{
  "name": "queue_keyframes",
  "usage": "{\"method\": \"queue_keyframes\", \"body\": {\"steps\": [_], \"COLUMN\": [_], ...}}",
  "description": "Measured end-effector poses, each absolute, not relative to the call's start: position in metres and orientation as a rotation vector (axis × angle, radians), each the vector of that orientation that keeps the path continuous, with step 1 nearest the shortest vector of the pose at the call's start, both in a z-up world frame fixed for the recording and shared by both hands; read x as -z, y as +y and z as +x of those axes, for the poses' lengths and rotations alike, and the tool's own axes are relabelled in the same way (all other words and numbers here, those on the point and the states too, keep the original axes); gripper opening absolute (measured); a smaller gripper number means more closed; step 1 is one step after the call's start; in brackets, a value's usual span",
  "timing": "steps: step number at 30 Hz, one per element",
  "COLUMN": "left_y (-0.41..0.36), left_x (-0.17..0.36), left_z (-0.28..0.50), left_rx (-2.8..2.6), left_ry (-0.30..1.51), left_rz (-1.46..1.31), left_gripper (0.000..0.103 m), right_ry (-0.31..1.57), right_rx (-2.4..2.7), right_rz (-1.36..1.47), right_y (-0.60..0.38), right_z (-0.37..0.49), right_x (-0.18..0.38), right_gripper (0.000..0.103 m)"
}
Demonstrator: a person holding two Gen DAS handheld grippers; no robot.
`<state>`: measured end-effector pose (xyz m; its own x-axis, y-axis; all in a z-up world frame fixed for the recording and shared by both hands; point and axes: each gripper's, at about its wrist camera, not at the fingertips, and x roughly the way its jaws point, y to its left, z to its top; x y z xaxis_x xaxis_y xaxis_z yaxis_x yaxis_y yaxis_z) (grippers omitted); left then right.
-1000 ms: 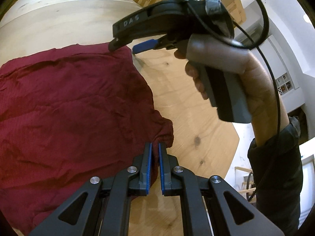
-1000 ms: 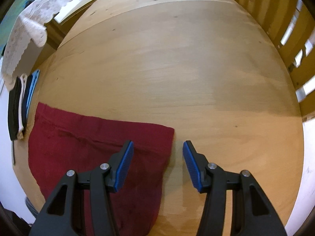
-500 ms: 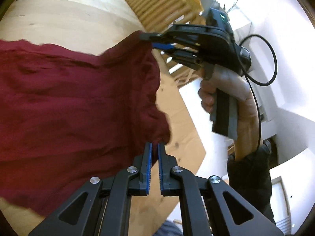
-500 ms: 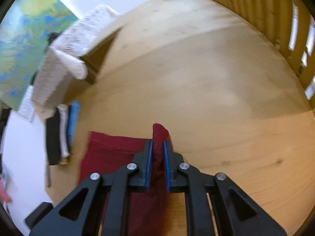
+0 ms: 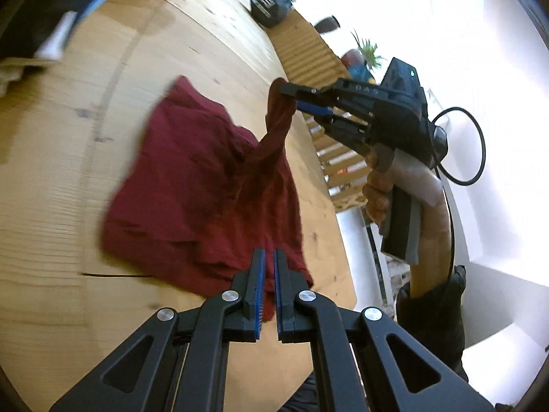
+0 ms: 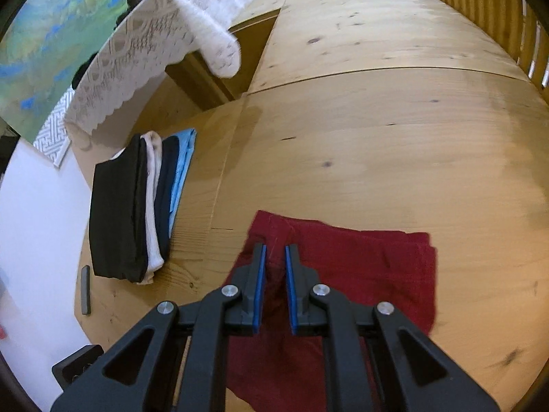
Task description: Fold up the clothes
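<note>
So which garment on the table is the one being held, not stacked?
The dark red garment, pinched by the left gripper and right gripper; the folded stack lies untouched.

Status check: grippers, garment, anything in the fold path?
Left gripper and right gripper shut on red garment, corners lifted. Folded stack sits apart, left.

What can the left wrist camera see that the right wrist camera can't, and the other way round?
Only the left wrist view shows the right gripper from outside, lifting a corner of the red cloth off the table, and the hand holding it. Only the right wrist view clearly shows the stack of folded clothes, the lace cloth and the painting. Both show the red cloth pinched and the wooden table.
</note>
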<state>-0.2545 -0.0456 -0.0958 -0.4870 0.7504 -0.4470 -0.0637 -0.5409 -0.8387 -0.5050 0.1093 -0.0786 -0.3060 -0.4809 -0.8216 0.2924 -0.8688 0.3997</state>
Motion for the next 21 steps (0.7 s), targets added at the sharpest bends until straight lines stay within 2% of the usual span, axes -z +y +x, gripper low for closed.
{"method": "queue_keyframes", "body": {"steps": [6, 9, 13, 15, 21], "left_y": [-0.049, -0.026, 0.005, 0.016, 0.045], "left_x": [0.105, 0.098, 0.093, 0.092, 0.094], "left_z": [-0.252, -0.260, -0.273, -0.278, -0.291], "left_rx": [-2.055, -2.071, -2.154, -2.203, -2.327], "left_ry": [-1.083, -0.971, -0.776, -0.673, -0.386], "left_rz": [-1.188, -1.218, -1.269, -1.290, -1.349], "left_gripper": [0.004, 0.021, 0.032, 0.036, 0.037], "right_ry": [-0.196, -0.199, -0.198, -0.192, -0.141], "right_rx": [2.226, 2.238, 2.234, 2.229, 2.208], "right_rz": [1.484, 1.503, 1.523, 1.528, 1.525], "right_y": [0.085, 0.089, 0.100, 0.103, 0.101], "right_z": [-0.506, -0.509, -0.511, -0.512, -0.510], "right_x": [0.082, 0.084, 0.088, 0.090, 0.090], "right_gripper": [0.011, 0.011, 0.011, 0.011, 0.011]}}
